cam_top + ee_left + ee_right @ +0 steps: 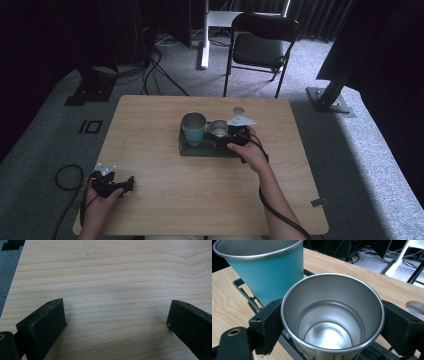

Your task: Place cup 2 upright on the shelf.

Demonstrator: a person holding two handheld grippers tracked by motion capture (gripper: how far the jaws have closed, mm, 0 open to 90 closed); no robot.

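A pale wood-grain counter [165, 210] stands on grey carpet [45, 130] in a dim room, with dark curtains along the far wall. Beyond the counter's 12 o'clock edge sits a black folding chair [260, 47], a white desk leg [204, 35] at about 11 o'clock of it, and loose cables on the floor at 11 o'clock of the counter. Black metal stands are bolted down at 10 and 2 o'clock.

Near the counter's centre lies a dark wire rack [192, 149]. A teal cup [194, 127] stands upright on its 9 o'clock end; a steel cup [218, 128] stands just beside it at 3 o'clock. The right tongs [332, 322] sit around the steel cup, one black jaw against each side of its wall. A small round hole [238, 110] in the counter lies at 1 o'clock of the cups.

The left tongs [116, 320] rest at the counter's 7 o'clock corner, jaws spread wide over bare wood, holding nothing. The near half and the 9 o'clock side of the counter are open.

No writing or brand can be read anywhere.
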